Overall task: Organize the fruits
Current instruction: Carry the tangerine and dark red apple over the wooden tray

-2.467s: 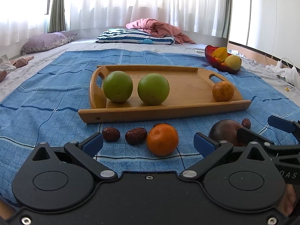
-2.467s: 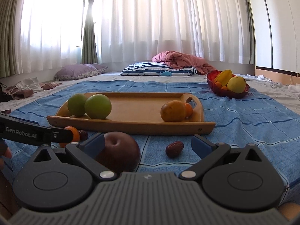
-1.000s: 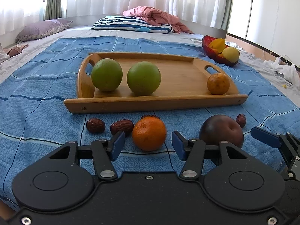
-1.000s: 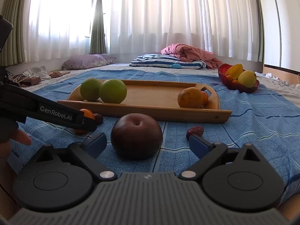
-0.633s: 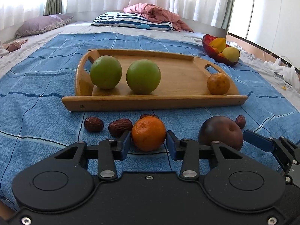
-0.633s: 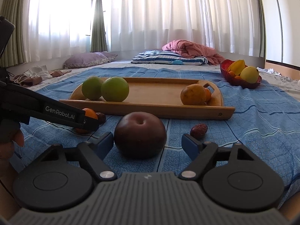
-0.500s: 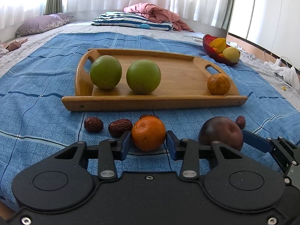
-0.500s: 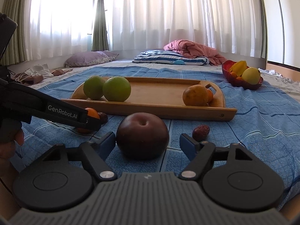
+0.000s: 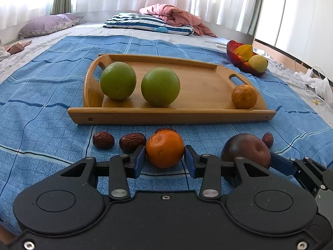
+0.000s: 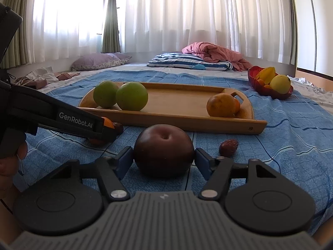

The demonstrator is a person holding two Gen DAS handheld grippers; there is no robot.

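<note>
Left wrist view: the left claw [image 9: 164,161] is clamped on a mandarin [image 9: 164,149] lying on the blue bedspread [image 9: 41,104], both pads touching its sides. Just beyond to the left lie two dried dates [image 9: 118,140]. Right wrist view: the right claw [image 10: 164,162] has been closing around a dark plum [image 10: 164,153] on the bedspread, pads touching its sides. Farther off, the wooden tray [image 9: 172,115] holds two green fruits [image 9: 139,85] and an orange fruit [image 9: 244,96]; a red fruit bowl [image 10: 268,83] sits beyond, to the right.

Sunlit white curtains [image 10: 187,20] behind a blue checked bedspread [image 9: 52,66]; possibly a wardrobe [image 9: 308,16] at right.
</note>
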